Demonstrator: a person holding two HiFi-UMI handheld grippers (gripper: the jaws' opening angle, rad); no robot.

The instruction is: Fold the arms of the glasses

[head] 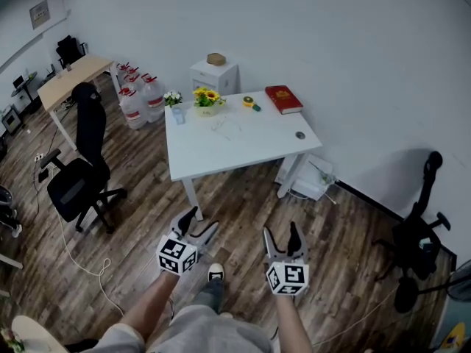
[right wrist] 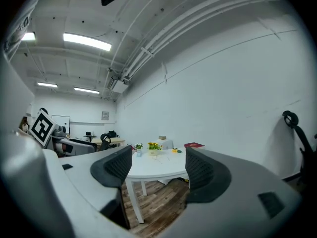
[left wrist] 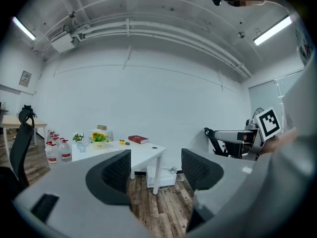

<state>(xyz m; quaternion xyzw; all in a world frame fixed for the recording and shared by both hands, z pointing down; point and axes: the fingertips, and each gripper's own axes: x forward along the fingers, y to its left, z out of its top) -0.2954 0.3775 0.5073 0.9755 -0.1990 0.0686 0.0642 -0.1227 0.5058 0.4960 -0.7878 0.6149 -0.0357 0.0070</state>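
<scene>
Thin wire-framed glasses [head: 224, 127] lie near the middle of the white square table [head: 221, 154], between the potted yellow flowers [head: 208, 100] and the table's near edge. A red book [head: 283, 98] lies at the far right corner. Both grippers hang over the wood-plank floor [head: 243, 197], well apart from the table. Left gripper [head: 200, 223]: jaws wide, nothing between. Right gripper [head: 281, 234]: jaws wide, empty.
</scene>
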